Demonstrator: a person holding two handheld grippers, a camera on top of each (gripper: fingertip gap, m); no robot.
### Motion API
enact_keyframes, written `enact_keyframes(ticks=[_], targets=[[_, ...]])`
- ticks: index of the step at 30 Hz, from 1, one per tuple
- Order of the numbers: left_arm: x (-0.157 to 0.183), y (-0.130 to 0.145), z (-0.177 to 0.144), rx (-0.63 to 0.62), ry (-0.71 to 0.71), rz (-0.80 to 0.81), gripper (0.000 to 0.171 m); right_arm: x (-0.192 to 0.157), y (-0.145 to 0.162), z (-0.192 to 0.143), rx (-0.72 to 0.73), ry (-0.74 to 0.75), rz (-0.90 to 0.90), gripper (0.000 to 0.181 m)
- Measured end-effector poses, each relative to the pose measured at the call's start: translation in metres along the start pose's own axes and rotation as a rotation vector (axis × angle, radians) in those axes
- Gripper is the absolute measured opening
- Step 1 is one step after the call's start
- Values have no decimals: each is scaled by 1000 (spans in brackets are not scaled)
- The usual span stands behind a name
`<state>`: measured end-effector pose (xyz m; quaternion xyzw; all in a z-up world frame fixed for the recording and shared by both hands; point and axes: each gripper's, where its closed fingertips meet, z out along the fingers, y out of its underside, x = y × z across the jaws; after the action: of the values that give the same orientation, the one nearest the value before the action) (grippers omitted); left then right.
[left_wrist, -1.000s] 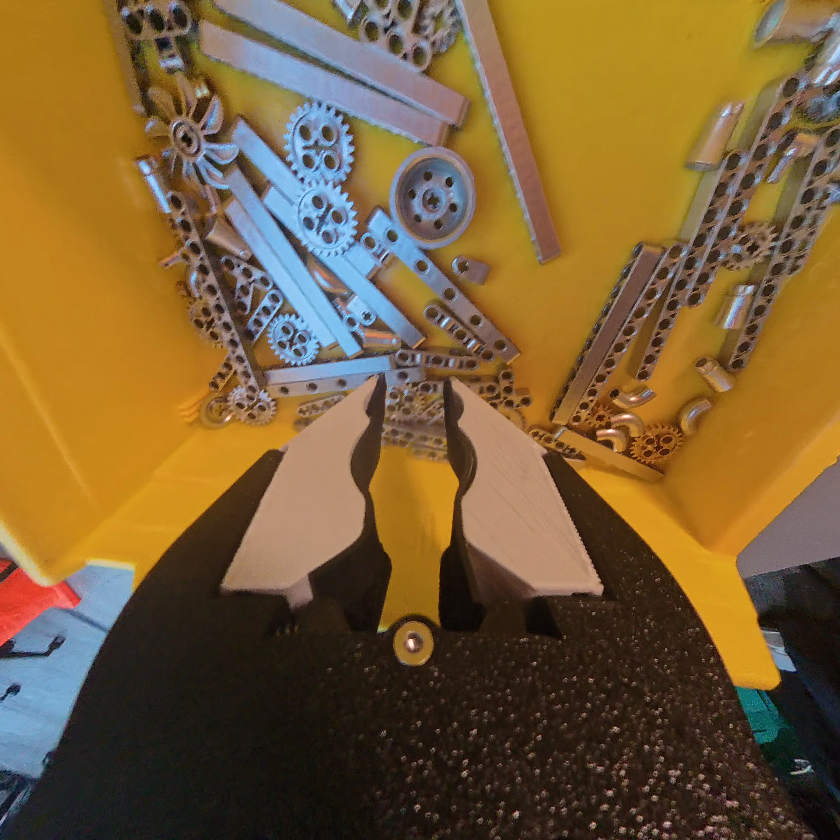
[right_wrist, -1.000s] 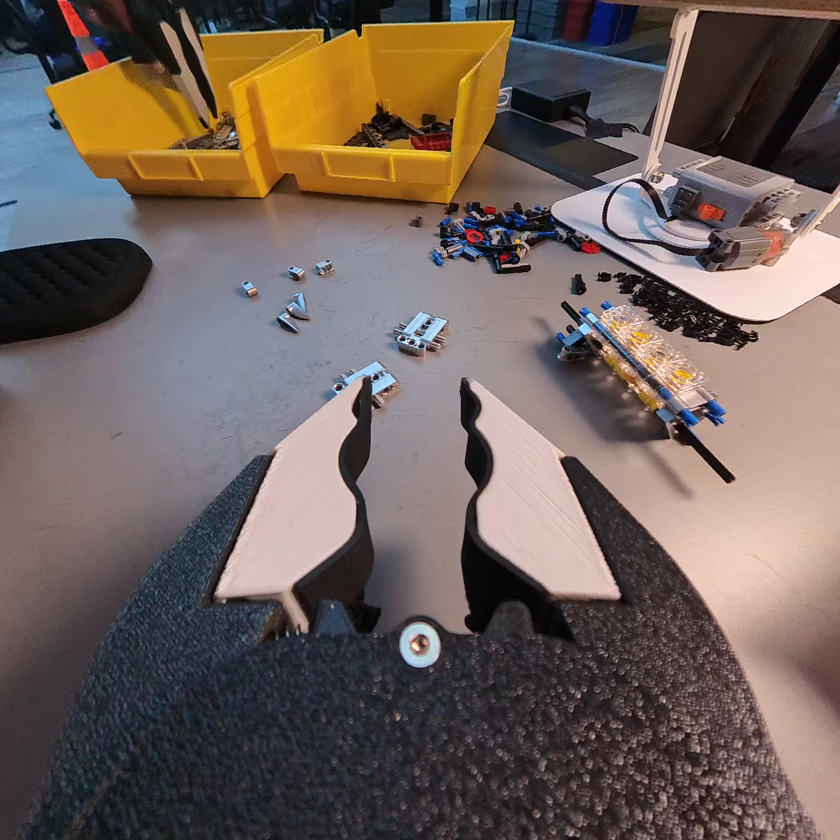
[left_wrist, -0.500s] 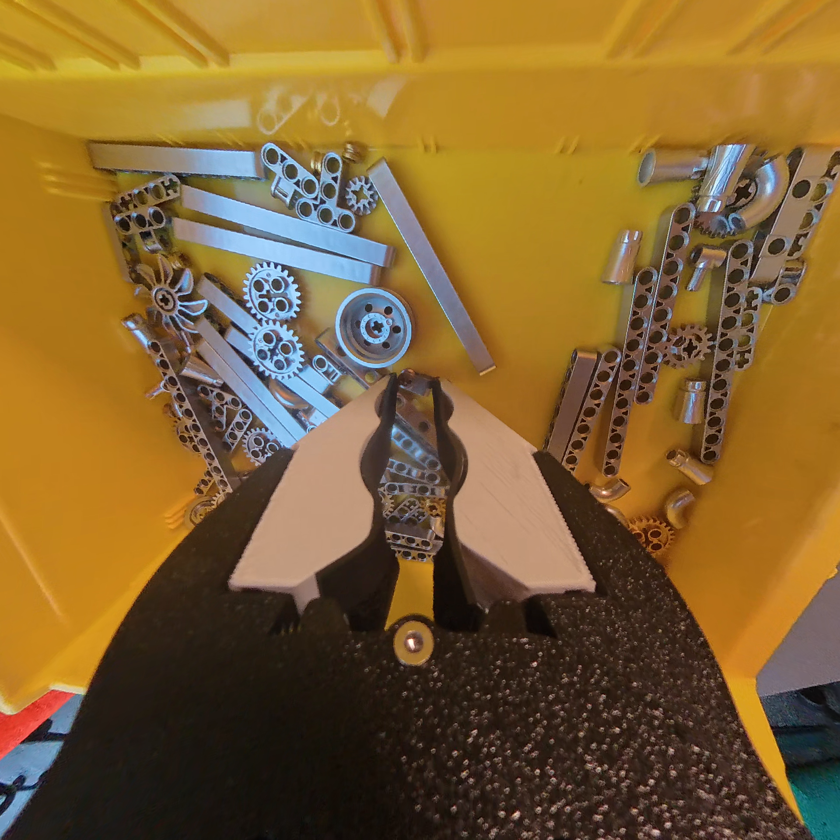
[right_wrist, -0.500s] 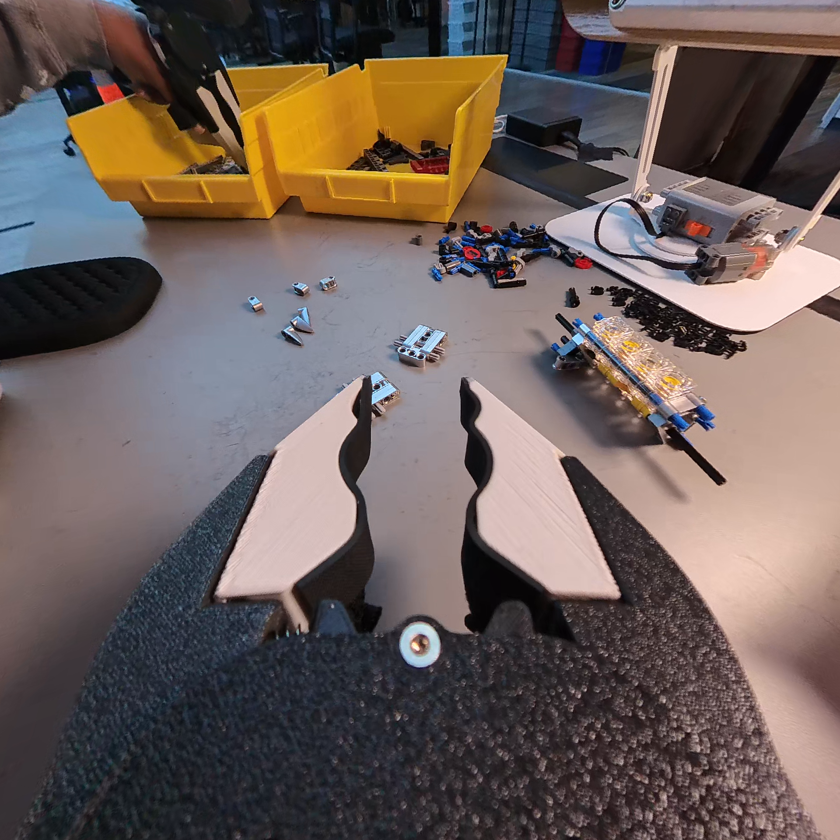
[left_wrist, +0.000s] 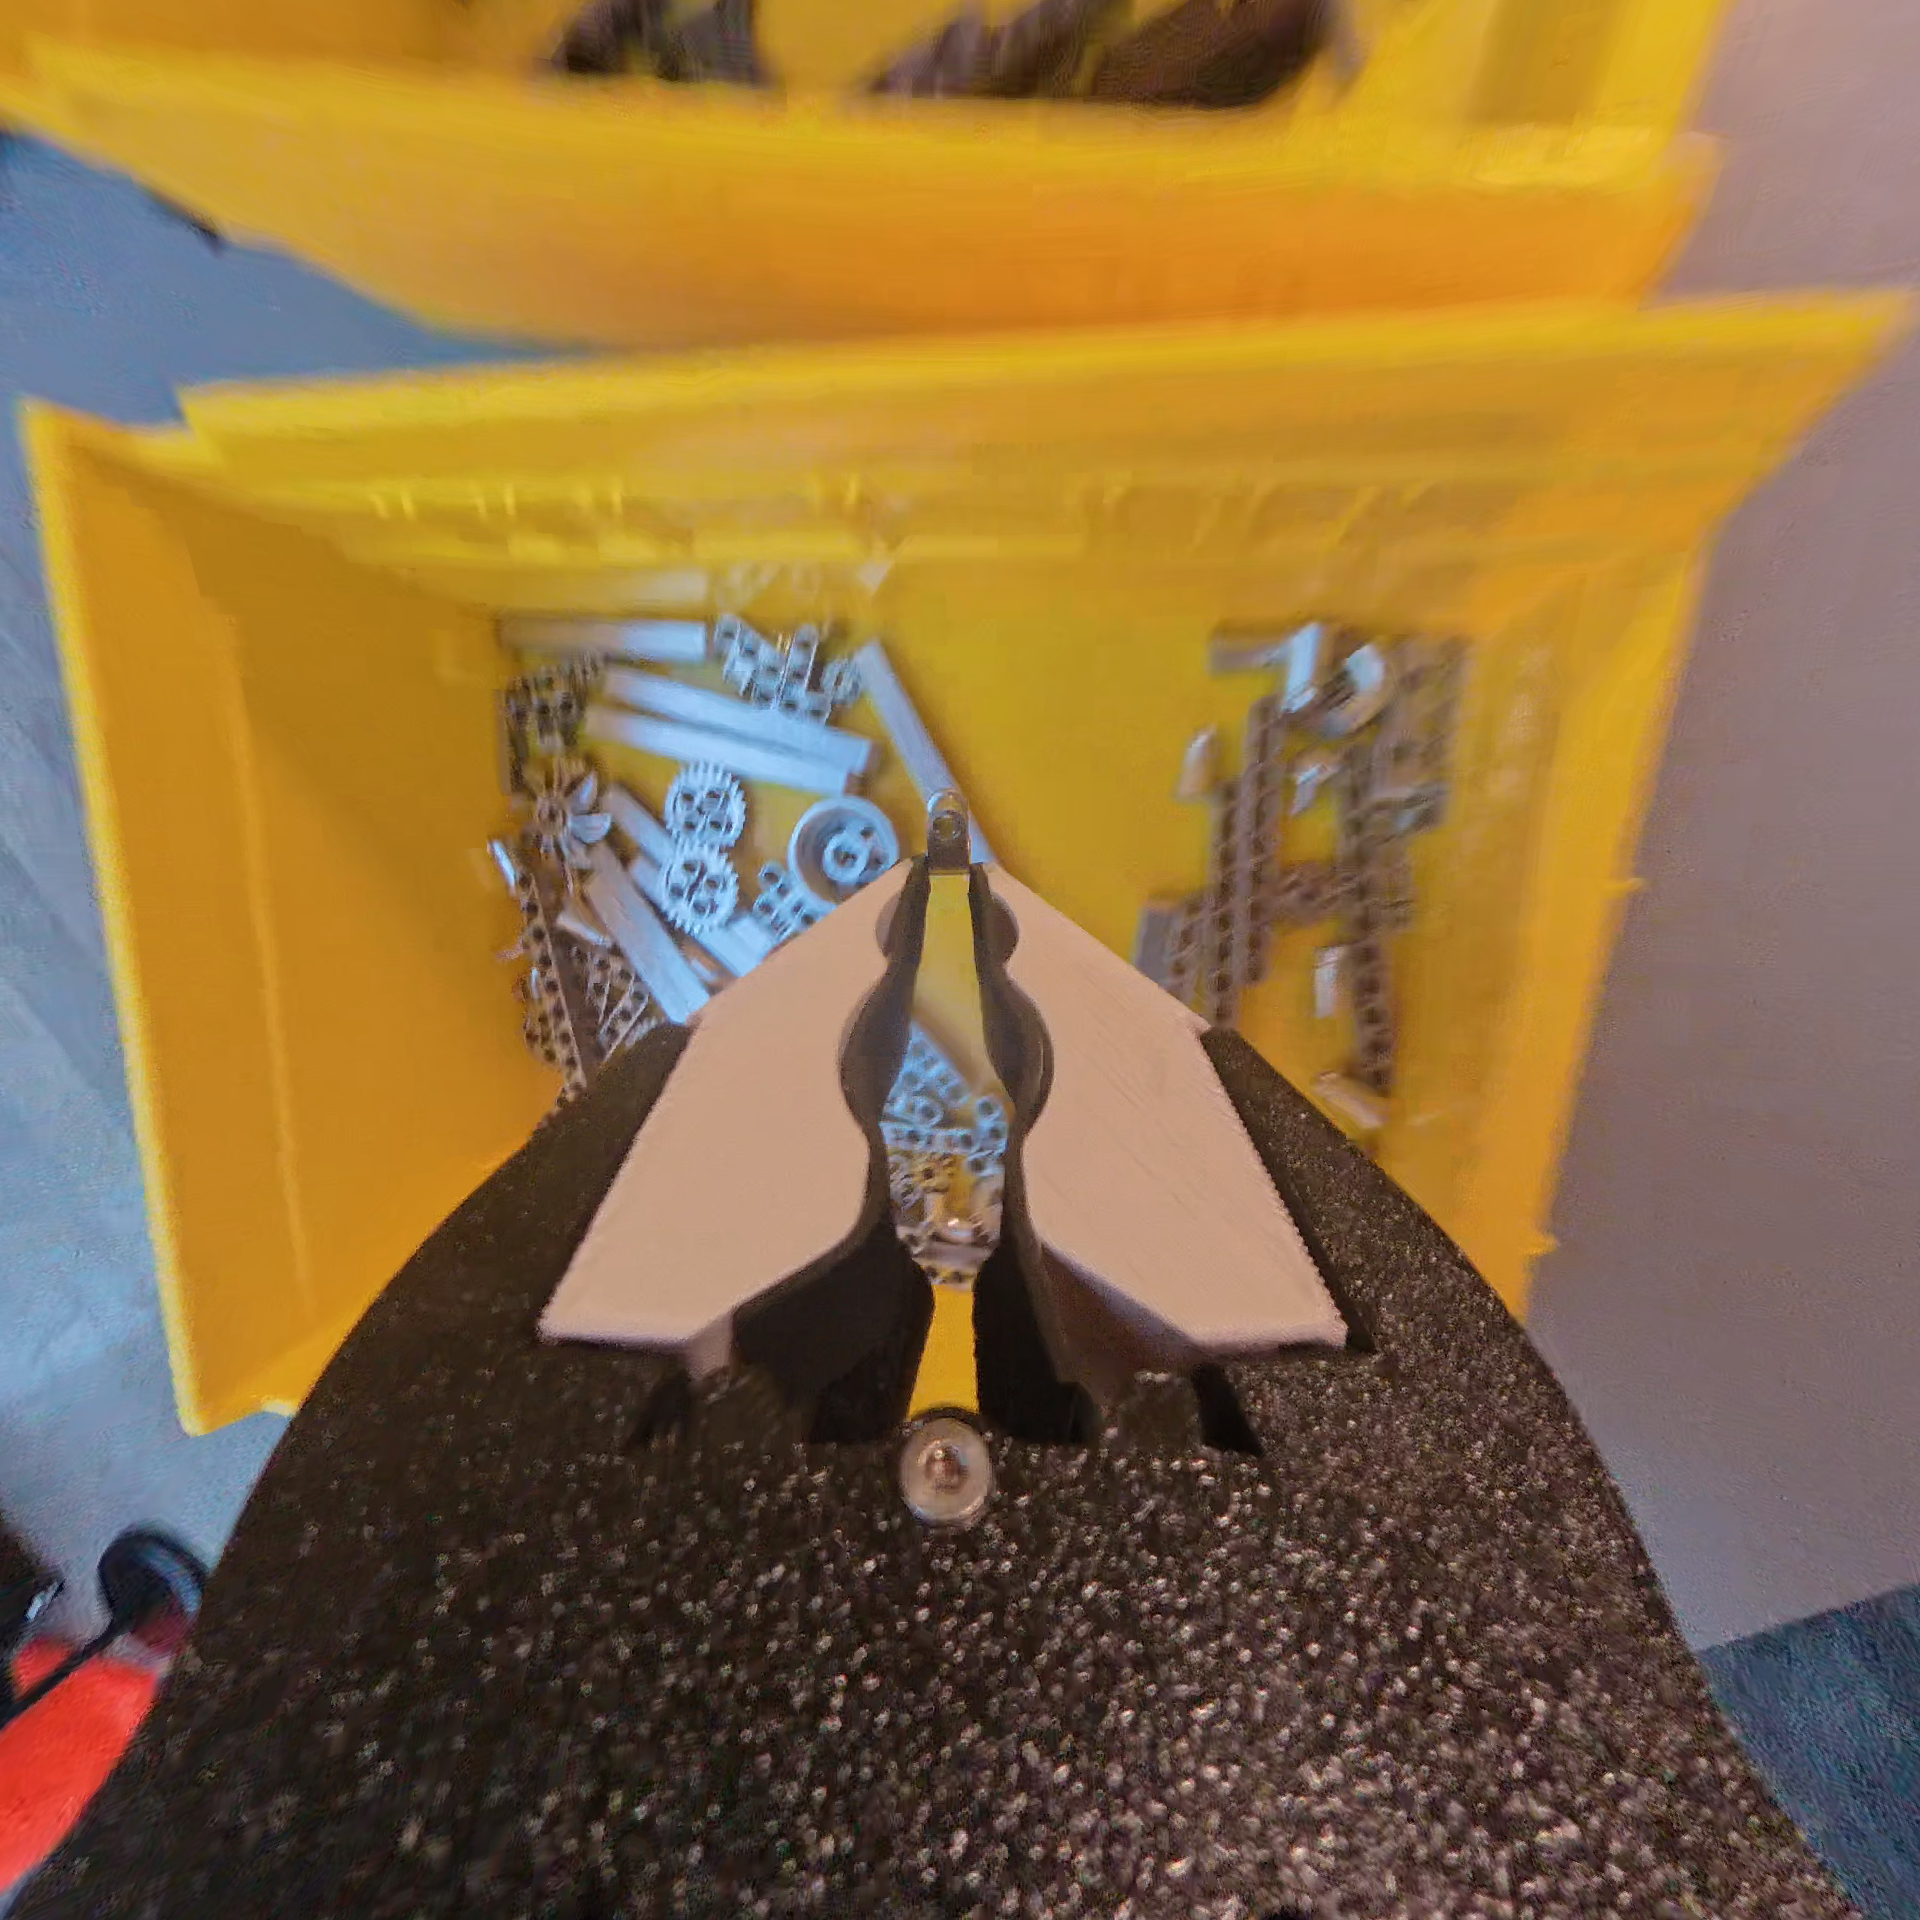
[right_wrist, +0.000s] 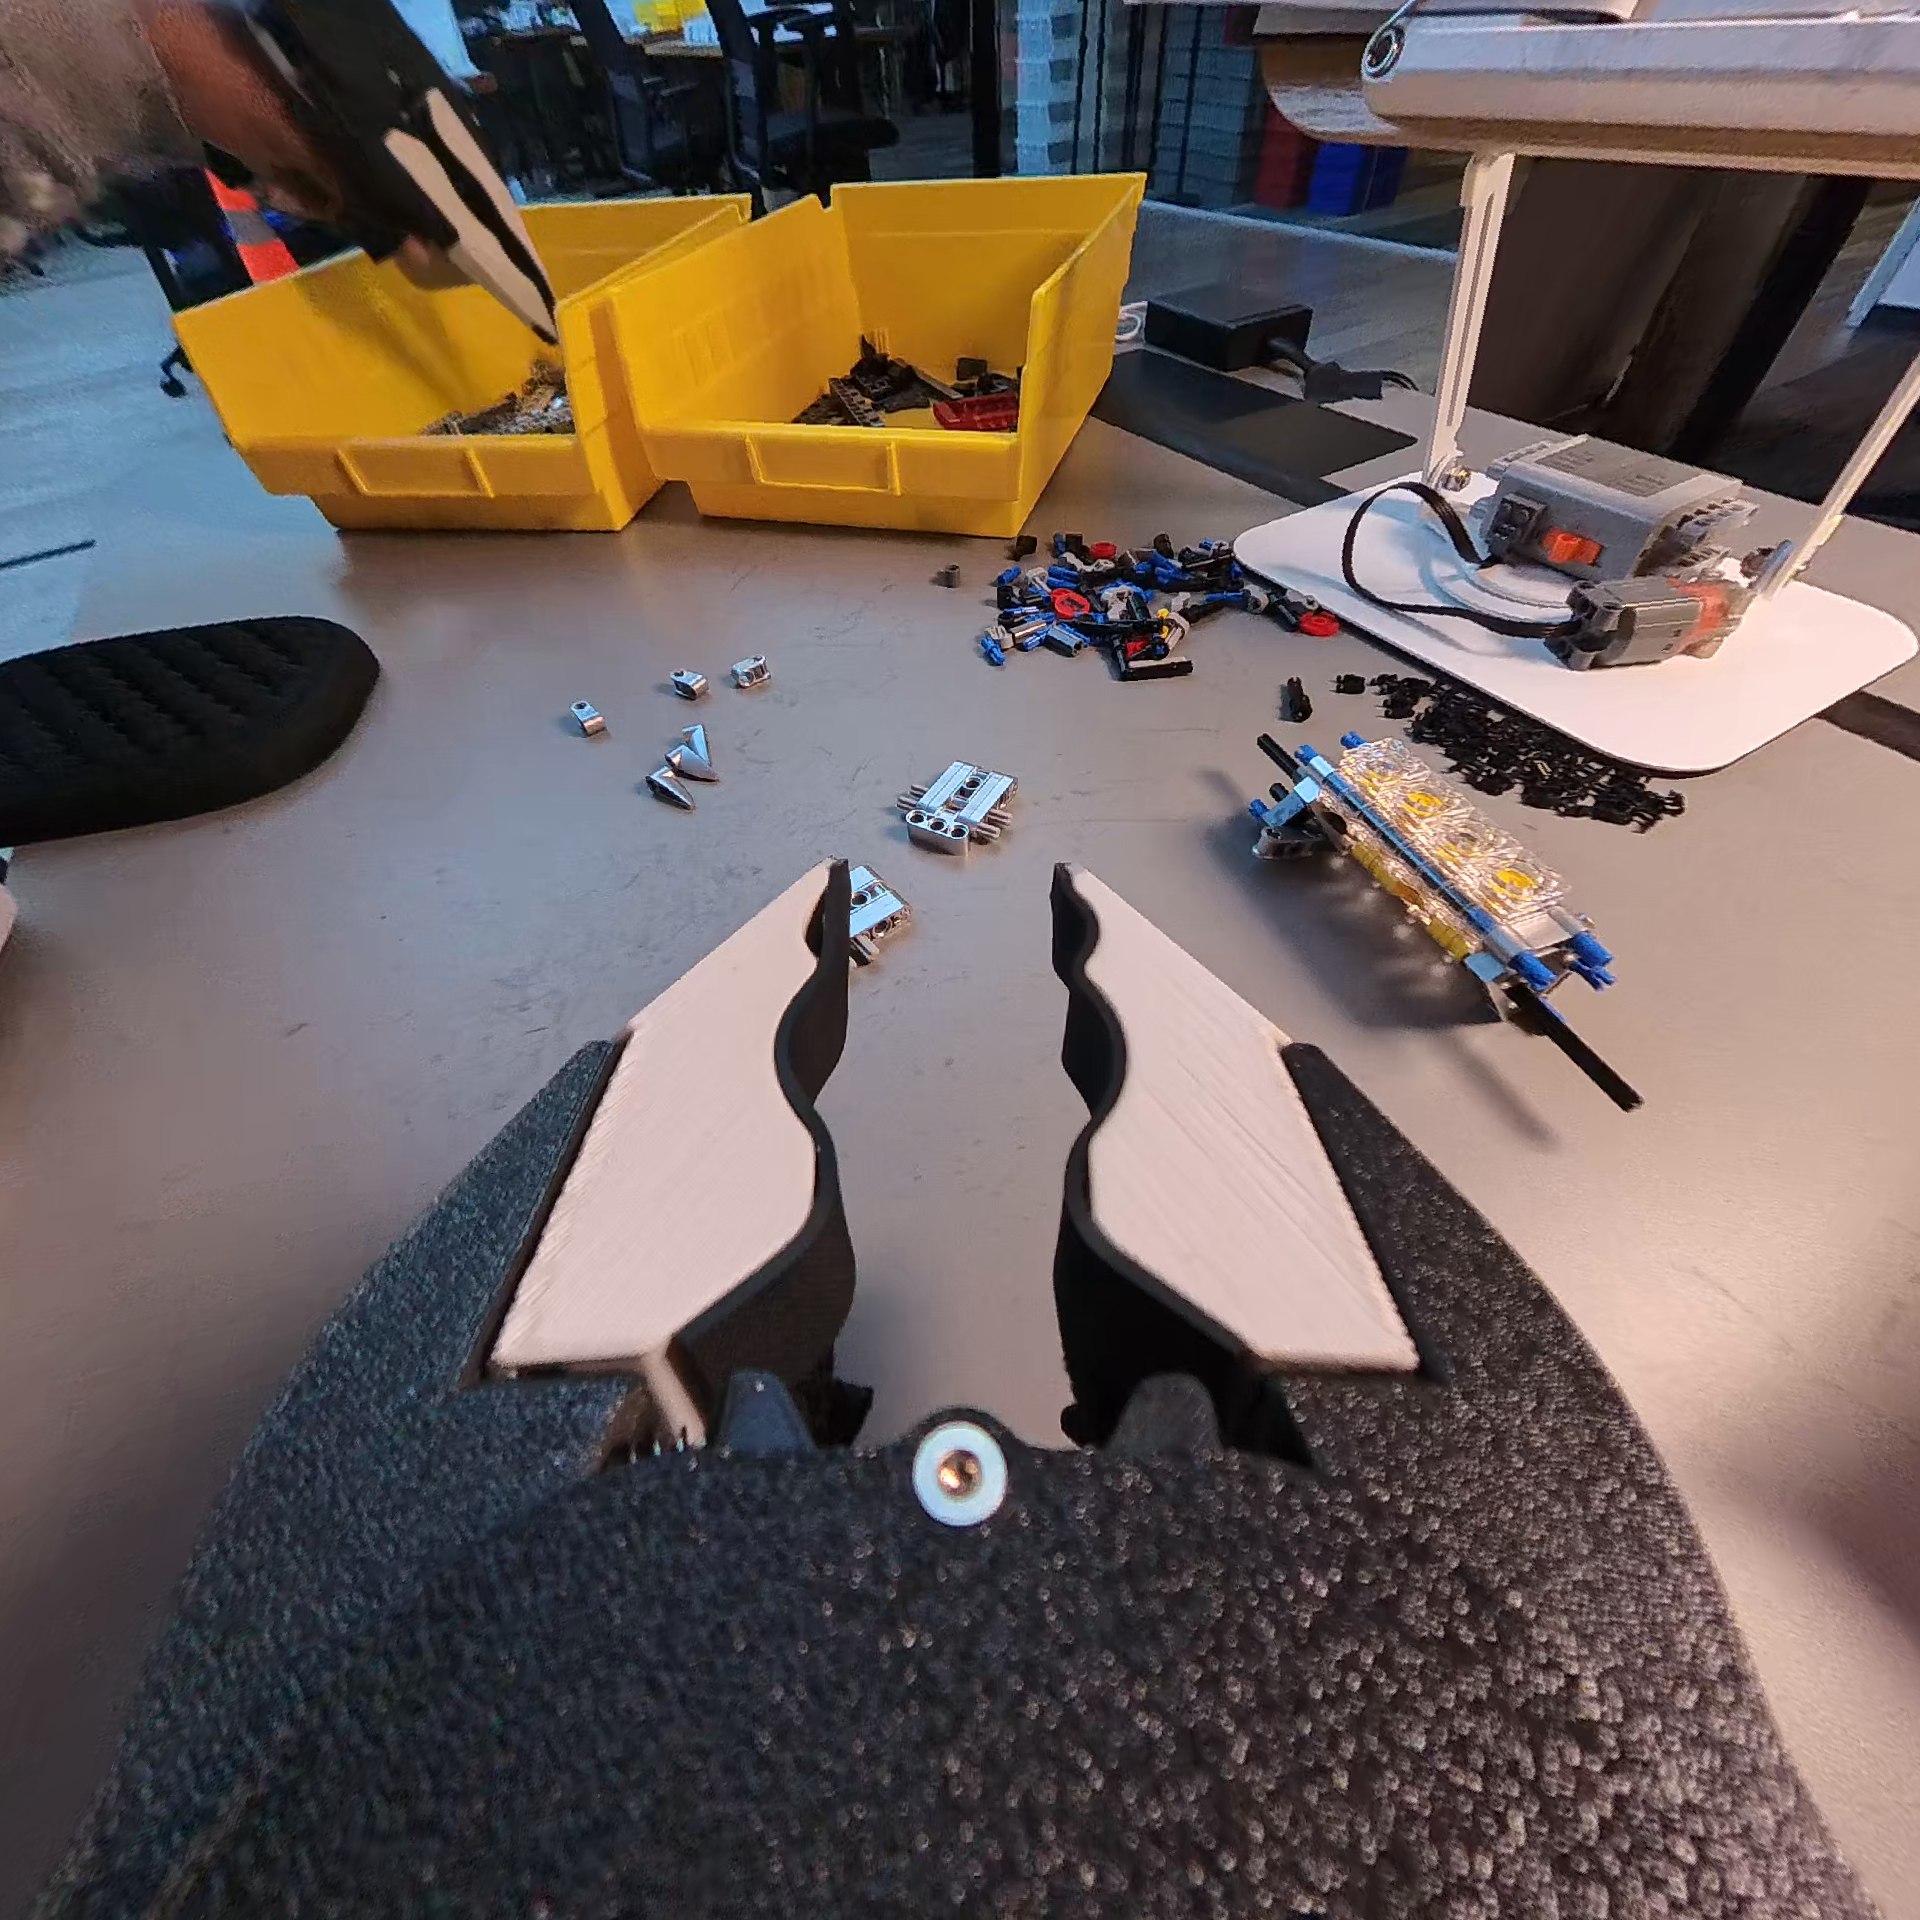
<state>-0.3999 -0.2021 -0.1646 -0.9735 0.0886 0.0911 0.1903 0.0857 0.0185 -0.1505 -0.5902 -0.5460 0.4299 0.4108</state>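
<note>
My left gripper is shut on a small silver holed piece at its tips, held above a yellow bin of silver beams, gears and a wheel. The view is blurred. In the right wrist view the left gripper hangs over the left yellow bin. My right gripper is open and empty, low over the grey table. A small silver bracket lies by its left fingertip, and a silver beam assembly lies just beyond.
A second yellow bin holds black and red parts. On the table lie small silver pieces, a pile of blue and black pins, a clear block assembly, black pins, a white board with motors and a black pad. Tip to tip, the grippers are about 55 centimeters apart. To the small silver bracket: right tips about 9 centimeters, left tips about 45 centimeters.
My left gripper has closed on the small silver piece and risen out of the bin. My right gripper has stayed open and barely moved.
</note>
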Motion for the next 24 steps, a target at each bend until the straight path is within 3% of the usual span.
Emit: enact_keyframes(ticks=[3, 5, 8, 12, 17, 24], targets=[[54, -47, -50, 193, 16, 61, 7, 0, -2, -1, 14, -5, 4, 38], [103, -64, -64, 260, 47, 116, 7, -2, -3, -2, 26, -16, -2, 38], [169, -69, -48, 293, 128, 125, 7, -7, -5, -4, 40, -34, -20, 38], [231, -70, -3, 318, 236, 49, 7, -12, -6, -5, 48, -44, -53, 38], [264, -90, 31, 345, 255, 20, 7, -17, -6, -6, 50, -48, -80, 38], [281, -110, 49, 315, 315, 78, 8, -21, -6, -7, 52, -35, -125, 38]])
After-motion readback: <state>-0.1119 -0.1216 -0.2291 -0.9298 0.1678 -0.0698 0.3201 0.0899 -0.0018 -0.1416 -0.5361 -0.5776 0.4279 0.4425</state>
